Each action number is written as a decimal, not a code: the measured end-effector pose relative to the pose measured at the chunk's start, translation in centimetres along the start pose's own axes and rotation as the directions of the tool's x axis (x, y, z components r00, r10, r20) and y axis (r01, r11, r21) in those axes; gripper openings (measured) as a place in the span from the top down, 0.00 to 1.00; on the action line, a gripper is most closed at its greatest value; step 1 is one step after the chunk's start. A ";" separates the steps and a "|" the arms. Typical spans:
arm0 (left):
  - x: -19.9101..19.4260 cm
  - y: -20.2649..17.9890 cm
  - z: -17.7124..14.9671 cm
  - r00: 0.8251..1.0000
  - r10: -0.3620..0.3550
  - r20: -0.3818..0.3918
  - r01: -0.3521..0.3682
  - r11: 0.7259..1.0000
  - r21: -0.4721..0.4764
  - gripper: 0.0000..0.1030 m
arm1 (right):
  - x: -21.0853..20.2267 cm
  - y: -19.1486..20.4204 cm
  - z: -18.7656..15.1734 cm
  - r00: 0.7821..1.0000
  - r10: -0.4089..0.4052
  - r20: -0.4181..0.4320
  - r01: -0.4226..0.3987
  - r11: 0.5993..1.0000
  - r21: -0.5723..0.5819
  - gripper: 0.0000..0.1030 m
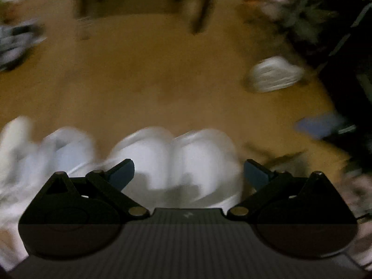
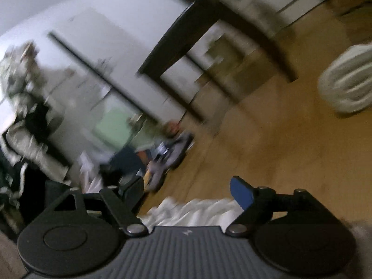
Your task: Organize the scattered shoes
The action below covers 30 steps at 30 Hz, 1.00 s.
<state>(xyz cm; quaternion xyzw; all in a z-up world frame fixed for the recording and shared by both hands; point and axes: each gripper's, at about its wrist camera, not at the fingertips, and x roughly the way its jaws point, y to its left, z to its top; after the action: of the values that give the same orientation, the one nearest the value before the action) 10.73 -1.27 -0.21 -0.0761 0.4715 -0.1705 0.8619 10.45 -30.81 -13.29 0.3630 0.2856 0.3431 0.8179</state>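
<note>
White shoes, motion-blurred in both views. Left wrist view: a pair of white shoes (image 1: 176,162) sits side by side on the tan wooden floor (image 1: 162,81), toes just ahead of the left claw (image 1: 188,174). Left claw is spread wide, nothing between the blue pads, fingers either side of the pair, not visibly touching. More white shoes (image 1: 46,153) further left in the same row, outlines smeared. One lone white shoe (image 1: 274,74) lies sole-up, well apart to the upper right, near dark furniture (image 1: 344,58). Grey sneaker (image 1: 16,41) at the far left edge.

Right wrist view: camera tilted hard. Right claw (image 2: 186,190) also wide apart, empty. White shoe material (image 2: 197,211) directly below the fingers; can't tell if there's contact. Sole-up white shoe (image 2: 346,81) at the right edge on the floor. Dark table (image 2: 209,34) legs stand behind. Grey sneakers (image 2: 169,155) lie near the wall by a cluttered pile; detail too blurred to read.
</note>
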 end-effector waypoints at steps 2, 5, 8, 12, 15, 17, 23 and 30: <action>2.6 -2.9 3.3 1.000 -0.003 0.012 0.002 0.996 0.089 0.00 | -1.3 -2.6 1.1 0.997 0.055 0.053 -0.062 0.990 0.128 0.18; 7.2 -7.1 6.8 0.995 0.053 0.087 -0.073 0.966 0.249 0.00 | -2.9 -4.7 1.8 0.984 0.111 0.142 -0.137 0.973 0.188 0.10; 13.0 -11.6 9.2 0.981 0.078 0.179 -0.150 0.887 0.436 0.00 | -3.9 -6.0 2.0 0.977 0.121 0.174 -0.156 0.966 0.206 0.10; 22.8 -15.1 10.0 0.959 0.183 0.218 -0.278 0.760 0.587 0.00 | -4.5 -8.9 2.0 0.945 0.220 0.241 -0.289 0.908 0.302 0.10; 25.5 -14.6 10.9 0.959 0.165 0.231 -0.265 0.816 0.515 0.00 | -5.6 -11.5 2.5 0.918 0.265 0.296 -0.364 0.859 0.361 0.10; 26.9 -13.8 11.6 0.974 0.124 0.189 -0.201 0.857 0.475 0.00 | -5.9 -12.3 2.8 0.915 0.265 0.304 -0.370 0.851 0.373 0.10; 30.2 -13.3 10.6 0.997 0.059 -0.052 -0.024 0.858 0.513 0.76 | -5.7 -13.4 3.7 0.927 0.263 0.268 -0.355 0.846 0.398 0.10; 25.6 -15.8 7.0 0.999 0.000 0.050 -0.030 0.783 0.621 0.80 | -7.3 -13.2 4.3 0.911 0.246 0.331 -0.371 0.839 0.398 0.09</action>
<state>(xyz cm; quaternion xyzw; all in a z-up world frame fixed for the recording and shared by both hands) 25.88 -25.57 -11.94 0.2115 0.3694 -0.3075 0.8511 13.77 -44.77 -19.64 0.6272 0.1820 0.3433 0.6750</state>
